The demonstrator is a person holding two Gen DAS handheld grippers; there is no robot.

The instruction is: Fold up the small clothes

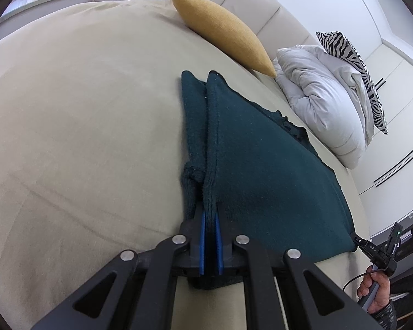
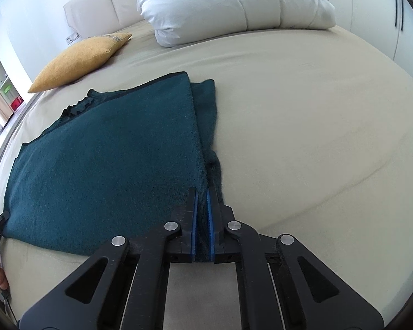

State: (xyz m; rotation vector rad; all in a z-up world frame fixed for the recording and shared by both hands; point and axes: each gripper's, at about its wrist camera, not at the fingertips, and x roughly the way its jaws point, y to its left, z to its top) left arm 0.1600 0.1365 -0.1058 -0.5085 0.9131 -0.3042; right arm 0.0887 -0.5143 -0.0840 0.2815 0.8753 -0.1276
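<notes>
Both grippers pinched tight: left gripper (image 1: 209, 214) and right gripper (image 2: 202, 200) each clamp a near corner of the teal sweater (image 1: 261, 170), which stretches ahead between them.

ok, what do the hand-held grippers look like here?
Both alike: the left hand-held gripper and right hand-held gripper have matte black linkage arms with silver round pivot pins and blue pads lining the fingers. A thin dark cable trails from the right one's handle.

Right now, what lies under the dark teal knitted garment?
The dark teal knitted garment lies on the beige bed sheet. Along one edge a lower teal layer shows beneath the top one. Whatever lies between the layers is covered.
</notes>
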